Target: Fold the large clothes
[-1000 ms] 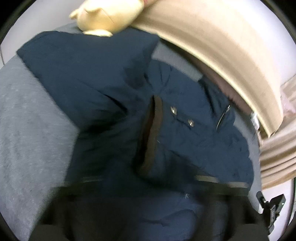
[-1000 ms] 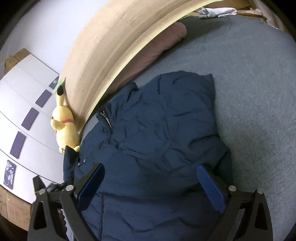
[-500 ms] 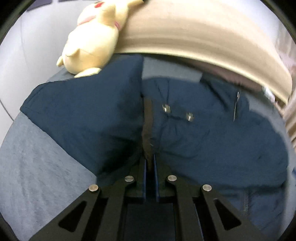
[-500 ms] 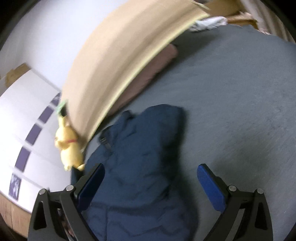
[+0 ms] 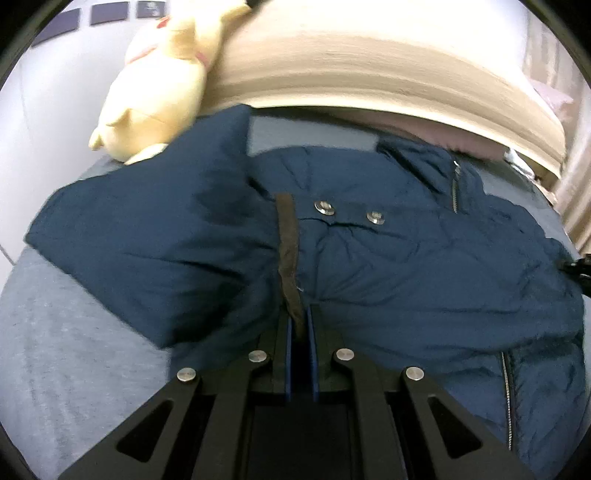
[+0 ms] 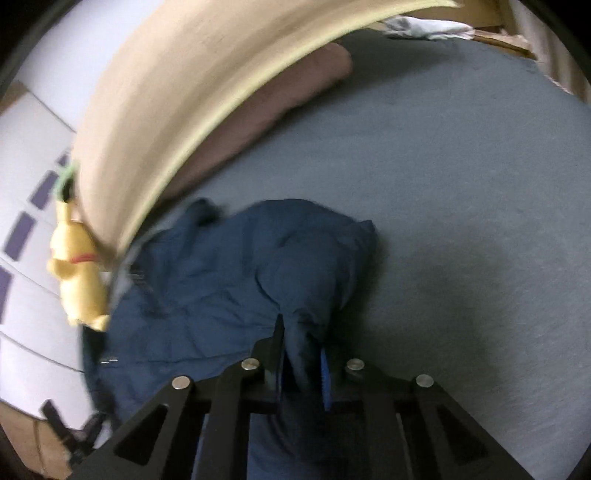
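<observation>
- The left gripper point(image 5: 300, 325) sits at the bottom centre of the left wrist view, its blue-padded fingers point(image 5: 289, 332) pinched together on the brown trim strip point(image 5: 288, 254) of the navy padded jacket point(image 5: 406, 266)
- That strip runs up from the pinch toward the middle of the frame, with two metal snap buttons point(image 5: 324, 206) just to its right
- A silver zipper point(image 5: 455, 192) lies in the upper right part of the jacket, and another zipper line shows at the lower right edge
- A sleeve or flap point(image 5: 147, 236) of the jacket spreads to the left of the strip, over the grey bedsheet point(image 5: 55, 350)
- The right gripper point(image 6: 301, 354) is at the bottom centre of the right wrist view, clamped on a bunched fold of the same jacket point(image 6: 221, 280), cloth filling the gap between its fingers
- In that view the jacket lies in the lower left half of the frame, on the grey sheet point(image 6: 461, 221) that fills the right
- A yellow plush toy point(image 5: 159, 96) leans against the beige headboard point(image 5: 369, 66) at the upper left of the left view; in the right view it shows at the left edge point(image 6: 77, 273)
- A brown pillow point(image 6: 273, 110) lies along the headboard point(image 6: 177, 92) in the upper middle of the right view
- White crumpled cloth point(image 6: 424, 26) sits at the top right edge there
</observation>
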`<action>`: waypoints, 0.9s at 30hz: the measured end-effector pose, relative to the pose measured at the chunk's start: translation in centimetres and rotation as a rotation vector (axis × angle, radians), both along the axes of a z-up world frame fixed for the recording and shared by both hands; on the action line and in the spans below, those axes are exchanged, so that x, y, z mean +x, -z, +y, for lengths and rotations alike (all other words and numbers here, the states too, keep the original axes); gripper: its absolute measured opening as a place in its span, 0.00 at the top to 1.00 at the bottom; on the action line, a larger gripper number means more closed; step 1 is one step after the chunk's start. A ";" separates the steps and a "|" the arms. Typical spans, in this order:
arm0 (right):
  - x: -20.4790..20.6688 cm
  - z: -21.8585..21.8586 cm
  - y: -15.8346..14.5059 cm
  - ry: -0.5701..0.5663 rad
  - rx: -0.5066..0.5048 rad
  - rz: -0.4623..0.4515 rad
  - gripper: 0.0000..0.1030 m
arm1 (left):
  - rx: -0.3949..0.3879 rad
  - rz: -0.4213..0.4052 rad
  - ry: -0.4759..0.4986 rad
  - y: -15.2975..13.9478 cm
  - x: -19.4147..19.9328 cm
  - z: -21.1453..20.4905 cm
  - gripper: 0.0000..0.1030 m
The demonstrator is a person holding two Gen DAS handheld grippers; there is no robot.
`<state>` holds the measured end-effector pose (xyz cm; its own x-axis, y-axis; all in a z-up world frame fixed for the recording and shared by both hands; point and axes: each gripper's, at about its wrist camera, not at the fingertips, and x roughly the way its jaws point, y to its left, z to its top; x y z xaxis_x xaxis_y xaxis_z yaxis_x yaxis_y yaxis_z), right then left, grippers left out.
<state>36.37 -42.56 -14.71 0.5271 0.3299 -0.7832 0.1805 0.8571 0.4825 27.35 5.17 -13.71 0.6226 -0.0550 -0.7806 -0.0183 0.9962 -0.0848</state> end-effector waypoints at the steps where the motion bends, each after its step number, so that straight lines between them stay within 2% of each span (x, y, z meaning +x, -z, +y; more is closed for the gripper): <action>1: 0.0 -0.4 0.9 0.011 0.001 0.017 0.85 | 0.013 -0.001 0.004 0.3 -0.1 -0.2 0.91; 3: -0.3 -0.4 1.5 0.015 0.001 0.002 0.85 | 0.019 0.003 -0.001 0.4 -0.2 -0.4 0.91; 5: -0.8 -0.5 1.3 0.030 0.001 -0.013 0.76 | -0.002 0.008 -0.005 0.4 -0.1 0.0 0.91; 7: -1.5 -0.8 0.7 0.057 0.000 -0.011 0.63 | -0.008 0.011 -0.004 0.4 -0.1 0.1 0.91; 9: -2.9 -0.5 -1.6 0.086 -0.075 -0.060 0.57 | -0.006 0.013 -0.004 0.4 0.1 0.2 0.91; 11: -4.9 0.1 -4.2 0.092 -0.126 -0.139 0.56 | -0.005 0.014 -0.004 0.4 0.1 0.2 0.91; 14: -7.1 2.3 -6.7 -0.001 -0.089 -0.215 0.53 | -0.003 0.016 -0.004 0.4 0.1 0.1 0.90; 15: -7.7 3.4 -6.9 -0.045 -0.070 -0.220 0.49 | -0.004 0.018 -0.004 0.4 0.2 0.1 0.90; 17: -8.0 4.8 -5.7 -0.101 -0.030 -0.182 0.45 | -0.004 0.022 -0.005 0.5 0.3 0.1 0.89; 19: -7.7 5.5 -3.3 -0.112 -0.061 -0.119 0.45 | -0.005 0.024 -0.006 0.5 0.5 0.0 0.88; 20: -7.1 5.4 -1.1 -0.093 -0.084 -0.051 0.45 | -0.008 0.025 -0.006 0.5 0.6 0.0 0.88; 21: -6.7 5.0 0.7 -0.085 -0.055 0.007 0.44 | -0.011 0.026 -0.006 0.5 0.6 0.0 0.88; 23: -6.8 4.4 1.5 -0.069 -0.024 -0.013 0.45 | -0.022 0.027 -0.005 0.5 0.6 0.1 0.87; 27: -6.3 5.0 1.8 -0.078 -0.055 -0.003 0.45 | -0.043 0.015 -0.006 0.8 0.4 0.3 0.86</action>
<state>30.10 -37.54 -16.54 0.5038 0.3262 -0.7999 0.1110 0.8939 0.4344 27.75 5.50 -14.49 0.6111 -0.0852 -0.7870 -0.0254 0.9916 -0.1270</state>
